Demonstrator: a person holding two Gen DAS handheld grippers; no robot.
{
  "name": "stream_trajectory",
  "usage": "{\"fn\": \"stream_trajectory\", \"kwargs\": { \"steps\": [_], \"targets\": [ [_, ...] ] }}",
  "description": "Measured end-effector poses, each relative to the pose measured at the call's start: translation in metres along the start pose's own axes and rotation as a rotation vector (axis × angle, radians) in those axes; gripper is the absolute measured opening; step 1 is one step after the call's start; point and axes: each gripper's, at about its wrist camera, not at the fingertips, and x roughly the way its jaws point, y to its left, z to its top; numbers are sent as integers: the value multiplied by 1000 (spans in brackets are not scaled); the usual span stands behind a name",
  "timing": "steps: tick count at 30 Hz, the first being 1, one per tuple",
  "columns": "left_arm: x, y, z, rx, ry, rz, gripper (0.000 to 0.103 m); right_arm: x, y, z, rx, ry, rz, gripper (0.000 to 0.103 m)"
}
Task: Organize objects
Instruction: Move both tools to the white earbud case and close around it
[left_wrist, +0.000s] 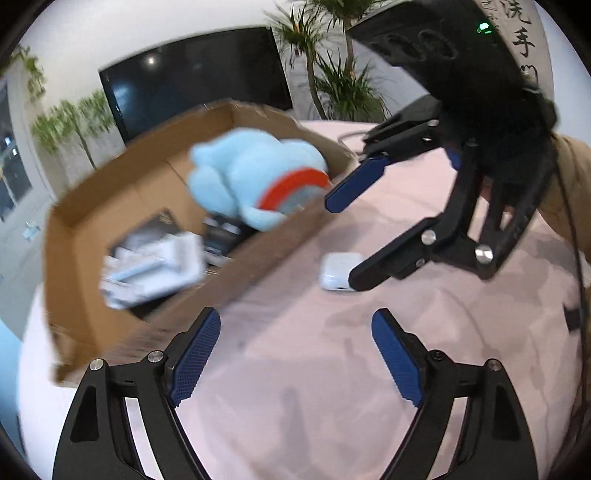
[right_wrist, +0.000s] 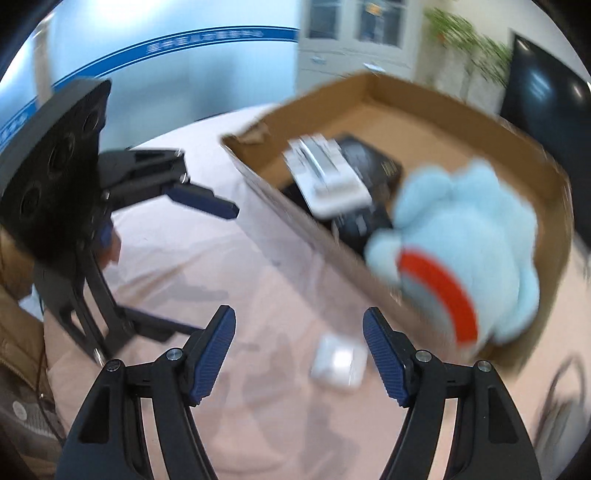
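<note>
Plush toy (left_wrist: 255, 177) and packets already in cardboard box (left_wrist: 147, 177). White case (right_wrist: 338, 363) left outside, beside box. My left gripper (left_wrist: 295, 354) and right gripper (right_wrist: 299, 354) wide, empty.

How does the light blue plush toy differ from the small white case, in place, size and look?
The plush toy is in the cardboard box, against its near wall; the white case lies outside it on the pink cloth. The plush toy is much larger than the case. The toy is fluffy and light blue with a red band; the case is smooth, plain white. Neither is held by a gripper.
</note>
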Motion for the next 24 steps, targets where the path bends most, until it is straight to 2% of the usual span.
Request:
{"fn": "stream_trajectory", "kwargs": {
  "steps": [2, 5, 11, 18, 20, 21, 22, 24],
  "targets": [
    [22, -4, 5, -59, 51, -3, 81, 7, -15, -13, 105, 23, -6, 71],
    [44, -8, 11, -107, 84, -6, 81, 14, -32, -24, 219, 35, -16, 71],
    [66, -18, 19, -147, 123, 21, 81, 23, -34, -30, 320, 35, -2, 71],
    [83, -21, 20, -169, 164, 6, 83, 42, -32, -35, 385, 82, 8, 71],
    [81, -23, 22, -164, 155, 10, 80, 44, -29, -37, 379, 83, 9, 59],
    [82, -23, 22, -163, 161, 14, 75, 46, -28, -37, 379, 85, 8, 46],
    [82, -24, 22, -169, 161, 6, 67, 48, -27, -37, 385, 86, 21, 41],
    [82, -24, 23, -179, 161, -15, 59, 49, -27, -37, 385, 81, 20, 41]
  ]
}}
